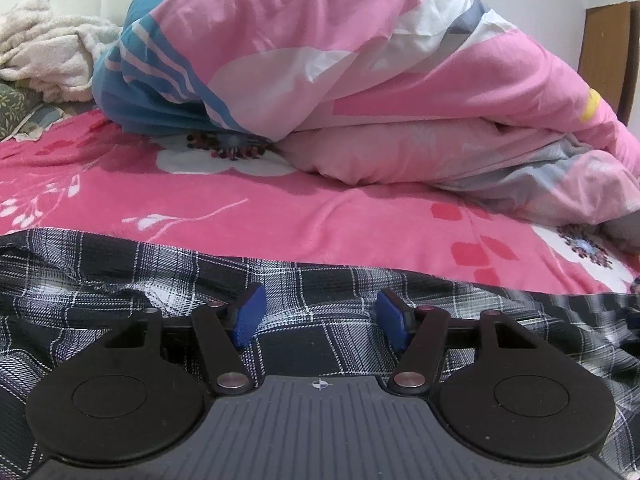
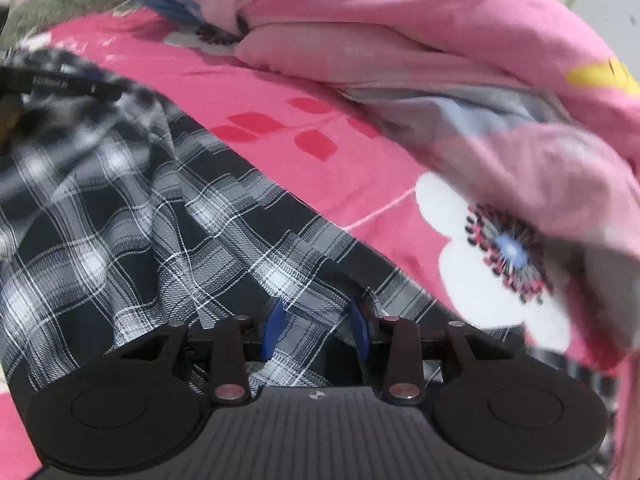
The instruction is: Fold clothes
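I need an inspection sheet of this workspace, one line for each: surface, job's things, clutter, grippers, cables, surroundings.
Surface: bed with a pink floral sheet, mostly smooth.
Job's things: one black-and-white plaid garment lies rumpled on the sheet near both grippers, not yet folded.
Clutter: a bunched pink duvet fills the far side; a cream fleece blanket lies at the far left.
Grippers: the left gripper is open above the plaid cloth, with a clear gap between its pads. The right gripper has plaid cloth between its blue pads; whether they press on it is unclear, as this view is blurred.
Cables: nothing seen.
Surroundings: white wall and a brown wooden door at the far right.
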### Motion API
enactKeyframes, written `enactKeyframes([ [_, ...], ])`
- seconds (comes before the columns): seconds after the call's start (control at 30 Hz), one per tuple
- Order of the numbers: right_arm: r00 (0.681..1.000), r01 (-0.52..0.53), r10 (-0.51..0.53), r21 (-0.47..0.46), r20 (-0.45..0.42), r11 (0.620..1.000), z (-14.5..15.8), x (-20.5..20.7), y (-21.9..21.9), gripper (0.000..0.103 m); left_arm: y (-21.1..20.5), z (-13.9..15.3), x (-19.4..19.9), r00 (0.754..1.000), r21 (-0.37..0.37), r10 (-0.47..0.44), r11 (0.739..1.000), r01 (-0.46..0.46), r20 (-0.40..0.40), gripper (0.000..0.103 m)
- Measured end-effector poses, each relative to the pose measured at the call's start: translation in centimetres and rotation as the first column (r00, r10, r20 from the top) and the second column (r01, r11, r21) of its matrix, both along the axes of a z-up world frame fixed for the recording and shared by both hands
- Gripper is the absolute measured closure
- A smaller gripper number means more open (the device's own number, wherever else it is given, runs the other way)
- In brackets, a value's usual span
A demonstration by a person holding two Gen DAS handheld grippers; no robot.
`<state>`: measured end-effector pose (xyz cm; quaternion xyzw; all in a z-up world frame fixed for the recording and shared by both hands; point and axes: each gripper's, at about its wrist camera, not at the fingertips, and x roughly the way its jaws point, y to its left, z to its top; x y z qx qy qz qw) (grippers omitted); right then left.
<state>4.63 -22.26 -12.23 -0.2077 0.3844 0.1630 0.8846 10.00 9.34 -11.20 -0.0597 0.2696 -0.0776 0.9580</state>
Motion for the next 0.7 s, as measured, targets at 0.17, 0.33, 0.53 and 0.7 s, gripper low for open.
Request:
enactKeyframes([
  [0.17,1.000,-0.003,0.003,-0.005,0.023,1.000,0.8,-0.7,-0.1,0.097,0.0,0.0,0.1,1.000,0.003,-0.001,1.000,0.001,0.001,0.041],
  [0.33,0.994,0.012,-0.013,0.010,0.105,1.000,1.8,0.4,-0.3,0.078,0.0,0.0,0.0,1.000,0.002,-0.001,1.000,0.001,0.002,0.041],
  [0.53,1.000,0.030,-0.030,-0.007,0.010,1.000,0.4,2.0,-1.5,0.078,-0.1,0.0,0.1,1.000,-0.005,-0.002,1.000,0.002,0.001,0.041],
  [0.7,0.996,0.042,-0.044,0.036,0.082,0.998,1.6,1.0,-1.5,0.103,-0.1,0.0,0.0,1.000,-0.006,-0.001,1.000,0.001,0.002,0.041],
])
